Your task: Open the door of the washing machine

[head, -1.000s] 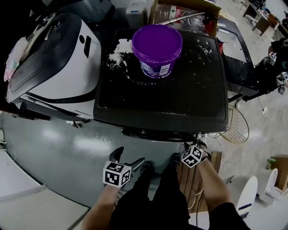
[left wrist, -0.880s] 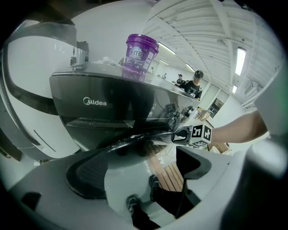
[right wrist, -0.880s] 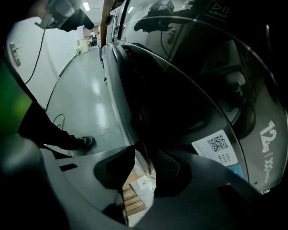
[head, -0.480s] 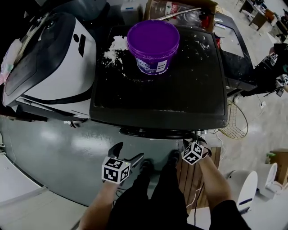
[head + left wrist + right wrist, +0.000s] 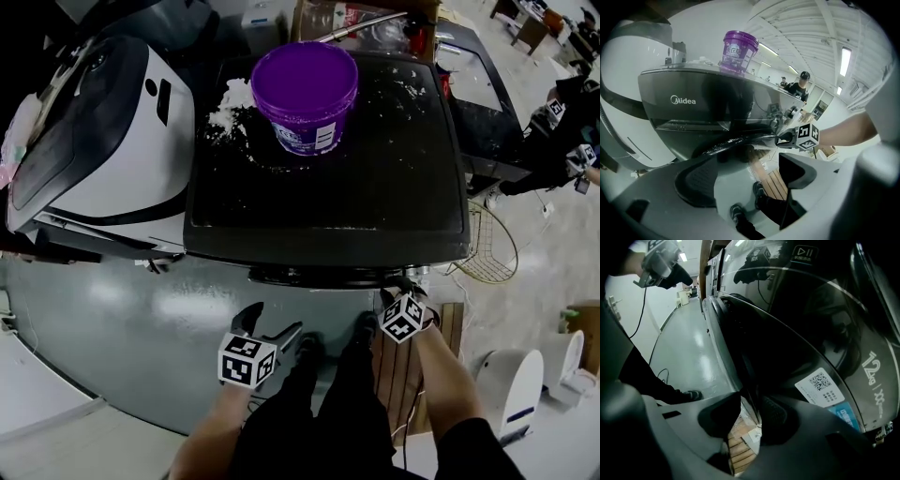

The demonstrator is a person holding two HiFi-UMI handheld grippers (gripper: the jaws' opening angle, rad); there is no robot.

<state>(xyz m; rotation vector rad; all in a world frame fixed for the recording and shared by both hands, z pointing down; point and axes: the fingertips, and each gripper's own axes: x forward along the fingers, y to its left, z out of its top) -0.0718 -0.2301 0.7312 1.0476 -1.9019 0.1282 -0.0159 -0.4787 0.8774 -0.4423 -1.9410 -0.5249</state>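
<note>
step: door-edge grip looks made | right gripper (image 5: pixel 750 416) pinching door (image 5: pixel 787 348) rim, near-right front of washing machine (image 5: pixel 328 225) | left gripper (image 5: pixel 745 173) spread, just narrowing, empty | next: swing door outward along its hinge arc

Grey glossy floor (image 5: pixel 122 319): carries black washing machine (image 5: pixel 375 197), white-and-black appliance (image 5: pixel 103 141) just left of it, wooden slats (image 5: pixel 389 366) at front right. Washing machine's flat top: purple bucket (image 5: pixel 305 94) upright near back edge, white powder (image 5: pixel 225 108) heaped just left of bucket, specks scattered.
</note>
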